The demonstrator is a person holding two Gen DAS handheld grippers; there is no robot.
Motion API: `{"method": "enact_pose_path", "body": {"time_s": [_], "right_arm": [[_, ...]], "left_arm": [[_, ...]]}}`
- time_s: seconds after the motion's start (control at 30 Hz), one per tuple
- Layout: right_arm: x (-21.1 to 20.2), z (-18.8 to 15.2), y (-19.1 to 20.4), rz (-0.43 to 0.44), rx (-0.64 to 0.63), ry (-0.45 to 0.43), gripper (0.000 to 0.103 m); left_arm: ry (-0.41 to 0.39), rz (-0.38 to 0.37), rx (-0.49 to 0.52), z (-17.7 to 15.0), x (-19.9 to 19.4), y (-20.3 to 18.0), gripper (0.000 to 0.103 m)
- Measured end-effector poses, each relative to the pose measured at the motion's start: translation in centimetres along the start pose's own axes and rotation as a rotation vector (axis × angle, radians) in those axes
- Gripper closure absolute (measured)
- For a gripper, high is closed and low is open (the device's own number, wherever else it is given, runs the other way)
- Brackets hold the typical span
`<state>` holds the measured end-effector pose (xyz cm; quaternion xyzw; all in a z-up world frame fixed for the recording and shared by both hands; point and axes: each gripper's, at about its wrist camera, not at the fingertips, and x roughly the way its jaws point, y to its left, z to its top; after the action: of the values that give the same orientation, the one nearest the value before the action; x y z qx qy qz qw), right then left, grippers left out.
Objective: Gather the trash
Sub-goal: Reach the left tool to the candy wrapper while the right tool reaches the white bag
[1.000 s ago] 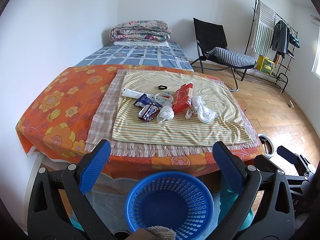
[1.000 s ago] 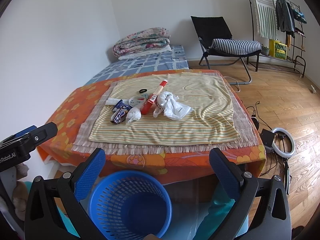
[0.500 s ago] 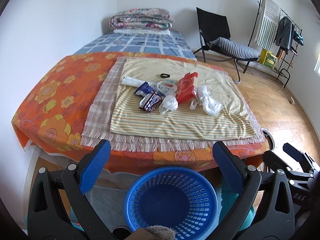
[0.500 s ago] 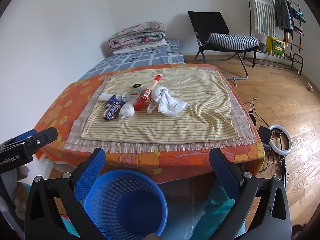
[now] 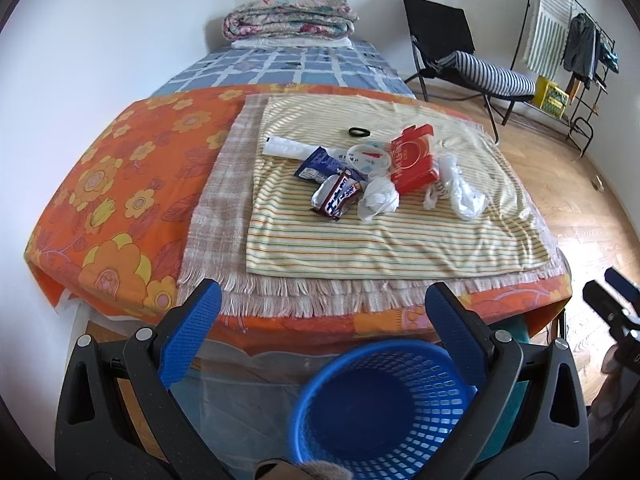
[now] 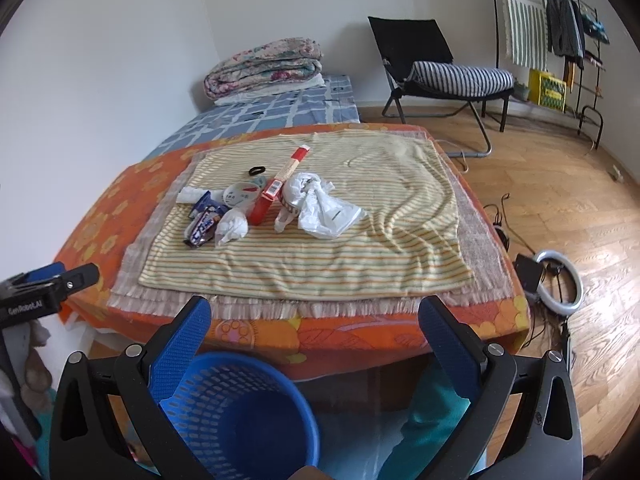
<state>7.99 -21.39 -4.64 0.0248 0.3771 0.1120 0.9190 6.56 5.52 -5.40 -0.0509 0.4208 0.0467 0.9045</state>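
trash [image 5: 372, 174] heaped on striped cloth [image 5: 384, 240]; blue basket [image 5: 384, 404] below table edge.

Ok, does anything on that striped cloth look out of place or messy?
Yes. A heap of litter sits mid-cloth: snack wrappers, crumpled tissue, a red carton and a plastic bag. The blue basket on the floor holds none of it.

Bright, soft daylight; sharp focus, fisheye-bent edges.

Right gripper [image 6: 314, 334] fingers spread wide above blue basket [image 6: 256, 408], trash pile [image 6: 272, 208] on striped cloth [image 6: 360, 248]
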Motion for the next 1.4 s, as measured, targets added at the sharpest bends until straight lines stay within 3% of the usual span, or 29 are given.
{"method": "enact_pose_path", "body": {"time_s": [0.37, 0.53, 0.7, 0.97, 1.13, 1.4], "right_arm": [[3.9, 1.8, -1.4, -0.006, -0.042, -0.018, 0.000], [6.7, 3.2, -2.1, 0.011, -0.052, 0.016, 0.000], [9.7, 4.9, -2.3, 0.042, -0.062, 0.049, 0.000], [15.6, 8.0, -1.7, 0.102, -0.031, 0.108, 0.000], [19.2, 9.0, -0.2, 0.084, -0.094, 0.141, 0.000], [22.9, 8.9, -0.2, 0.077, -0.100, 0.197, 0.003]], "left_arm": [[0.041, -0.044, 0.013, 1.7, 6.9, 1.4, 0.000], [0.072, -0.049, 0.004, 3.0, 10.4, 1.6, 0.009], [0.122, -0.132, -0.038, 4.4, 13.8, 2.2, 0.010], [0.170, -0.157, -0.036, 5.9, 18.3, 3.0, 0.032], [0.194, -0.165, -0.038, 6.5, 20.4, 3.2, 0.041], [0.199, -0.203, -0.036, 7.3, 22.1, 2.7, 0.042]]}}
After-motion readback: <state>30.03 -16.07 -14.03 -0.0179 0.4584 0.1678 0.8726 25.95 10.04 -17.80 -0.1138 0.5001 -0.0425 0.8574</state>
